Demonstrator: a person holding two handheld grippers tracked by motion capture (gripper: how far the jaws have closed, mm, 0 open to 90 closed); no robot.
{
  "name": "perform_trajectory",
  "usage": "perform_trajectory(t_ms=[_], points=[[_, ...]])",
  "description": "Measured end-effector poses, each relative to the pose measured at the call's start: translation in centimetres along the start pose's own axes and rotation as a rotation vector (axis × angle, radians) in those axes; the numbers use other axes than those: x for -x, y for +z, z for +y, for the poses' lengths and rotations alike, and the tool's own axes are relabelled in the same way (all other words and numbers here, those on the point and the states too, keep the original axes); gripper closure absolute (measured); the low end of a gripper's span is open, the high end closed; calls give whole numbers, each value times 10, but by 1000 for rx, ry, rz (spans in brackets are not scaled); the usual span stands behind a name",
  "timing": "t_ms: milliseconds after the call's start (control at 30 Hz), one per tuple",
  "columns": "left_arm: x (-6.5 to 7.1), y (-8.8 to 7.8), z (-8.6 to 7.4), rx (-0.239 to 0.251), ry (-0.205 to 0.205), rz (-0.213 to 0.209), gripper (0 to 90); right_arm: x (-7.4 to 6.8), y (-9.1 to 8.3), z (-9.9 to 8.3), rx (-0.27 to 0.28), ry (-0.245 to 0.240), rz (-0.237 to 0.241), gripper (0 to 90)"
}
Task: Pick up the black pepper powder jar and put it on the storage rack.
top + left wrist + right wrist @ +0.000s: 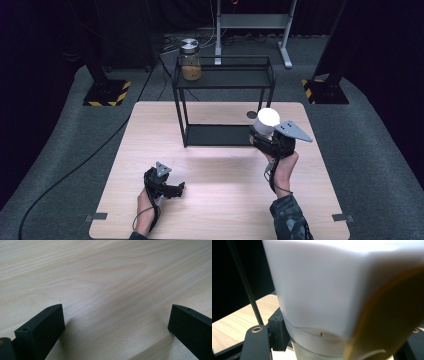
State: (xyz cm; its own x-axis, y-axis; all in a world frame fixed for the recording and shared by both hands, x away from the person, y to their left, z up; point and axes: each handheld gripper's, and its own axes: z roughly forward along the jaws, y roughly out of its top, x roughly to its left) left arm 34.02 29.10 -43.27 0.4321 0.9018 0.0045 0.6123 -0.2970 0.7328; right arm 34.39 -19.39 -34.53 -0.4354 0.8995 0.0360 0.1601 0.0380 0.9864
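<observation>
Dark surroundings, grey carpeted floor (365, 150); details beyond the floodlit area are lost in black.

Counter (220, 200): pale wood grain, rectangular, near edge cut off by the frame.

Rack (223, 80): black wire frame, two shelves, standing on the far half of the counter. Its lower shelf is partly hidden behind the right tongs and their load.

Jar (190, 61): clear, metal lid, yellowish contents, on the rack's top shelf at its left end. Contents too small to identify.

Left tongs (176, 189): held low over the near-left counter, jaws spread wide with nothing between them; in the left gripper view bare wood lies between the two tips.

Right tongs (262, 136): raised in front of the rack's right side, clamped on a white-lidded container (266, 121). In the right gripper view the white lid (317, 290) is blurred, an unfocused amber shape covers the lower right, and the container's body is cut off below.
</observation>
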Motion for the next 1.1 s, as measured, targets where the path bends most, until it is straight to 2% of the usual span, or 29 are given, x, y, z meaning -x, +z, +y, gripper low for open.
perform_trajectory(t_ms=[767,1100], points=[[0,0,0,0,2,-2,1,-1,-6,28,31,-45,3,298],[0,0,0,0,2,-2,1,0,-9,38,51,-49,-1,298]])
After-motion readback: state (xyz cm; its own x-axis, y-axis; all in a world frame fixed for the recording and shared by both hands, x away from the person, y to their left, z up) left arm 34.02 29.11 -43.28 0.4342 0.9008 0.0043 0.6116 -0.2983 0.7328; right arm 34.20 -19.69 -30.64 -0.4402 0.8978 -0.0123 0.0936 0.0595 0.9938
